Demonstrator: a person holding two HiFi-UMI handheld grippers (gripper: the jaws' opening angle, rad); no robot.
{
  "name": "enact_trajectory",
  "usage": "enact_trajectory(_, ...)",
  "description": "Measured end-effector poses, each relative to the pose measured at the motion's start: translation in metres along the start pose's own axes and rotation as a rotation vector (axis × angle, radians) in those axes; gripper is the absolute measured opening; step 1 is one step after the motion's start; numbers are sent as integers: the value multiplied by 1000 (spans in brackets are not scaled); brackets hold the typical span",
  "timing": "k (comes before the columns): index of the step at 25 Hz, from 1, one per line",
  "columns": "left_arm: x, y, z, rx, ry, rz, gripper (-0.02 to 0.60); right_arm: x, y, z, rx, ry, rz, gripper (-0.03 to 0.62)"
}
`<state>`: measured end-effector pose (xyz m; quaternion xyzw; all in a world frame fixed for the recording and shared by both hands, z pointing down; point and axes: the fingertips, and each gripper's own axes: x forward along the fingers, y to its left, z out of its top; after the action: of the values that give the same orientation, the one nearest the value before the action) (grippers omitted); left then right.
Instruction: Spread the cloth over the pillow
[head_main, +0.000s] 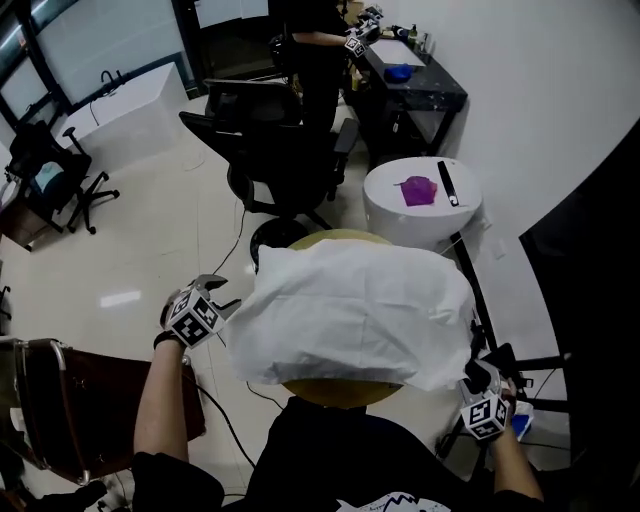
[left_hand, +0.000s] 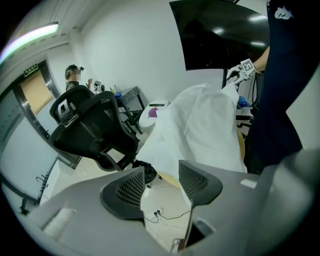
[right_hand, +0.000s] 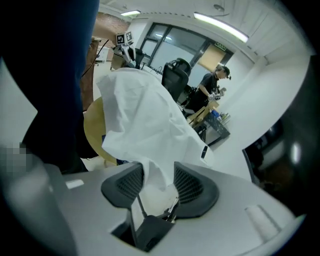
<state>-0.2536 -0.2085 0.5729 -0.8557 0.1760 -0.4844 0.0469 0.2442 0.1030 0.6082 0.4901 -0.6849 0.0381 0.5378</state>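
The white cloth (head_main: 360, 310) lies draped in a rumpled mound on the round table (head_main: 340, 392). It covers nearly all of the yellowish top, and its edges hang past the table's rim on the left and right. The pillow beneath it is wholly hidden. At the table's right near edge, the right gripper (head_main: 478, 372) has a hanging corner of the cloth between its jaws. In the right gripper view the fold fills the gap at the top and tapers to a point lower down. The jaws stand apart and are not pinched on it. At the table's left edge, the left gripper (head_main: 225, 297) hovers just beside the cloth's hanging side with its jaws apart. Only floor and a cable show between them in the left gripper view. Just beyond the table's far right side stands a white cylindrical stand (head_main: 400, 225) with a purple object (head_main: 417, 190) and a slim black bar (head_main: 447, 183) on top. Beyond the table's far left side is a black office chair (head_main: 275, 150). Farther off, a person in dark clothes (head_main: 315, 40) stands at a dark desk (head_main: 420, 90).
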Motion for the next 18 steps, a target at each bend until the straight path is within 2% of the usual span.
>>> enact_trajectory(10, 57, 14, 39, 72, -25, -126, 202, -11, 39, -107, 128, 264, 35, 202)
enact_trajectory(12, 65, 14, 45, 79, -28, -141, 188, -14, 39, -116, 145, 285, 31, 204)
enact_trajectory(15, 72, 23, 52, 78, -27, -134, 111, -17, 33, -117, 171, 288, 18, 204)
enact_trajectory(18, 81, 32, 59, 55, -45, -146, 101, -18, 24, -108, 187, 271, -10, 204)
